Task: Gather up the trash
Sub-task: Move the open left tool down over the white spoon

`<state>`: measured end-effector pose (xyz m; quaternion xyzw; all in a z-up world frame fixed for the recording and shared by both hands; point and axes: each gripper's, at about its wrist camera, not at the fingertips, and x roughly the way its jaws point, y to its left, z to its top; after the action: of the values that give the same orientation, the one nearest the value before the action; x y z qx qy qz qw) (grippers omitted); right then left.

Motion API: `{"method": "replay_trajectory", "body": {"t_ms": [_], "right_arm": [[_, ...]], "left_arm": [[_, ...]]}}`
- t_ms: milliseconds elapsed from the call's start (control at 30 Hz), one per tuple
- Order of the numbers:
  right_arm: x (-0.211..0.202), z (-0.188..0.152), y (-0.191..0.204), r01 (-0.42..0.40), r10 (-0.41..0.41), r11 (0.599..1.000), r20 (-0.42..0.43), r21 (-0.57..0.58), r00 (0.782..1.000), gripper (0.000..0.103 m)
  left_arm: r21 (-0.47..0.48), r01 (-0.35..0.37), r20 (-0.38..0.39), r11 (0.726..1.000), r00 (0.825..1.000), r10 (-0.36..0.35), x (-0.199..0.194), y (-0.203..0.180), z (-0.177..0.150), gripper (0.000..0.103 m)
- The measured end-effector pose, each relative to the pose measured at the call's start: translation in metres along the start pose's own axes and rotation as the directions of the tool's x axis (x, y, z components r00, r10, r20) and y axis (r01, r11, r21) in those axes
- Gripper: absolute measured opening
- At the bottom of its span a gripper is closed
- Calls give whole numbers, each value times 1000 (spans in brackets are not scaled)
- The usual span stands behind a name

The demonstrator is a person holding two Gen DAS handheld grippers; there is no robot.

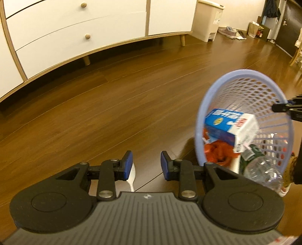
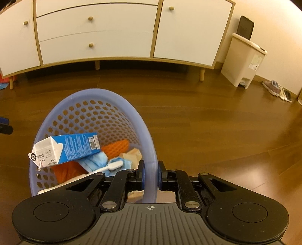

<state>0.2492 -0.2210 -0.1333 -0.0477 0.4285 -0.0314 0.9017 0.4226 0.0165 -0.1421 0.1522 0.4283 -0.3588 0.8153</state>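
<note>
Right wrist: right tongs (image 2: 150, 174) pinch basket (image 2: 145, 130) rim; left tongs (image 1: 146, 165) gape over bare floor (image 1: 113, 105).

White sideboard (image 2: 98, 32) w/ wood knobs, beige pedal bin (image 2: 243, 60) beside it, shoes (image 2: 275, 90) on wood floor (image 2: 207, 122).

A lived-in home interior: a white sideboard (image 2: 98, 34) with round wooden knobs and tapered wooden legs stands along the wall on a dark wood-plank floor (image 2: 207, 132). A cream pedal bin (image 2: 243, 60) sits beside it, with shoes (image 2: 271, 88) lined up against the skirting board. Paper bags (image 1: 254, 30) and hanging clothes (image 1: 271, 9) fill the far corner.
</note>
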Motion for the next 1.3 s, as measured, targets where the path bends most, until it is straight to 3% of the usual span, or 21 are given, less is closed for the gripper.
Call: {"method": "replay_trajectory", "body": {"t_ms": [600, 1300], "right_arm": [[-7, -5, -9, 2, 17, 983, -102, 183, 995, 9], [-11, -6, -10, 31, -1, 969, -122, 246, 993, 9]], "left_arm": [[4, -63, -119, 998, 991, 63, 42, 4, -57, 27], [-38, -80, -130, 996, 989, 74, 53, 17, -68, 27]]}}
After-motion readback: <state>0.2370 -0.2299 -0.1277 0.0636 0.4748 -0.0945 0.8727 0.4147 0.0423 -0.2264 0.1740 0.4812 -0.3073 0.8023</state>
